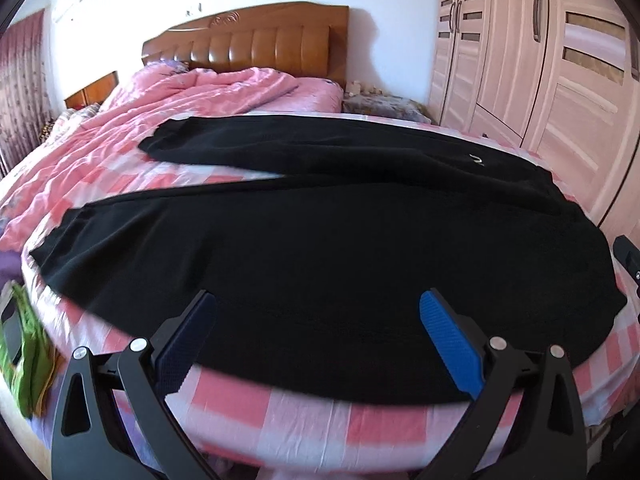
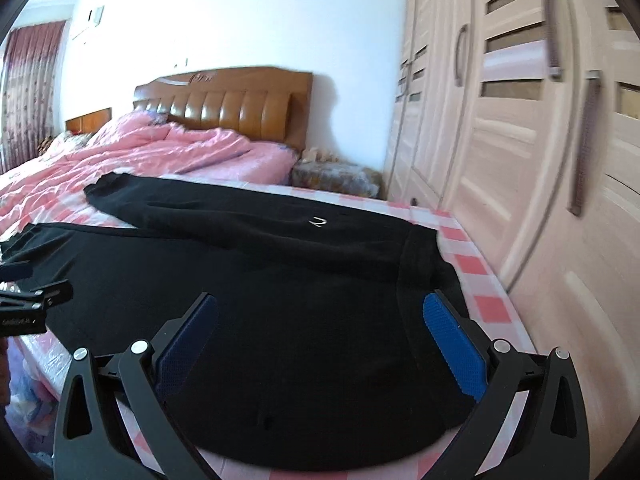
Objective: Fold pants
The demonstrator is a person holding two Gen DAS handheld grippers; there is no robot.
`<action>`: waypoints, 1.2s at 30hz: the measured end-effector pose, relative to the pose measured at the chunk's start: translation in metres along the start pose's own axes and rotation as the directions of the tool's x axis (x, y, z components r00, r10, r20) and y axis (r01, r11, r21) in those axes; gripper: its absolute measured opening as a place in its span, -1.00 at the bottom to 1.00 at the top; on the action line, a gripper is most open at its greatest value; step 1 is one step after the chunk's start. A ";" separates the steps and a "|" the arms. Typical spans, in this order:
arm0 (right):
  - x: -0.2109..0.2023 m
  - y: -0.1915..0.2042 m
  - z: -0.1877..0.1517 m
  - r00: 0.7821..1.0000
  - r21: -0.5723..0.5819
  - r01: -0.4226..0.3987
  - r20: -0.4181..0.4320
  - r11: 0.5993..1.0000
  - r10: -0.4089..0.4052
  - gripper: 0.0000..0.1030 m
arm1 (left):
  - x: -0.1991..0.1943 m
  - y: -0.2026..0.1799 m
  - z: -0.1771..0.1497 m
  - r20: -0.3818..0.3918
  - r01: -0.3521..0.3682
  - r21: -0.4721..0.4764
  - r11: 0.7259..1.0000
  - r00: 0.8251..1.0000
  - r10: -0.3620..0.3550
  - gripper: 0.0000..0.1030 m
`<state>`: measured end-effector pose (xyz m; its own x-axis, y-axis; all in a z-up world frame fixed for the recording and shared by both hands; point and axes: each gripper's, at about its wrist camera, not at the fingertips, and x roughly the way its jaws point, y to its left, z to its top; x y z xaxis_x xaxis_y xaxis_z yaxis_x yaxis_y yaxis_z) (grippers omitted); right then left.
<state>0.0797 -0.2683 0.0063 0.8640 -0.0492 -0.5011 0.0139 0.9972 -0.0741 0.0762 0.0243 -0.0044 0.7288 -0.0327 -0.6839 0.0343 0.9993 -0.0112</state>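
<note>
From the left wrist view, one pair of black pants [image 1: 320, 248] lies flat on the pink-and-white checked sheet [image 1: 304, 412] of the bed. Its two legs run leftward, splayed apart in a narrow V, and the waist end sits at the right, so the long axis crosses the frame from side to side. The left gripper [image 1: 318, 312] hovers above the near leg with its two blue pads wide apart, nothing between them. One rumpled pink quilt [image 1: 192, 96] is heaped behind the pants, before a wooden headboard [image 1: 256, 40], with a pale wardrobe [image 1: 540, 60] at right.

Over in the right wrist view, the same pants [image 2: 280, 300] point the same way: legs to the left, waistband to the right (a small white mark shows on the far leg). The right gripper [image 2: 320, 316] is spread wide above the waist end, holding nothing. Part of the other gripper shows at the left edge.
</note>
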 end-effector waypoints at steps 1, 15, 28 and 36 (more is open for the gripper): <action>0.011 -0.005 0.010 0.999 0.009 -0.025 -0.019 1.000 0.026 0.92 | 0.006 -0.001 0.008 -0.004 0.003 0.006 1.000 1.000 -0.003 0.97; 0.267 -0.098 0.101 0.854 0.081 -0.253 -0.449 0.964 0.262 0.92 | 0.175 -0.045 0.190 -0.199 0.225 0.210 0.952 0.963 -0.183 0.97; 0.362 -0.127 0.105 0.749 -0.046 -0.423 -0.580 0.905 0.320 0.92 | 0.326 -0.087 0.258 -0.345 0.363 0.481 0.798 0.915 -0.209 0.97; 0.334 -0.111 0.108 0.720 -0.116 -0.547 -0.569 0.829 0.396 0.09 | 0.338 -0.110 0.264 -0.430 0.549 0.581 0.601 0.834 -0.346 0.85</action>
<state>0.4211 -0.3894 -0.0600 0.3413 0.3272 -0.8812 -0.5197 0.8468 0.1132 0.4990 -0.1004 -0.0418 0.3015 -0.3662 -0.8803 0.8178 0.5740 0.0413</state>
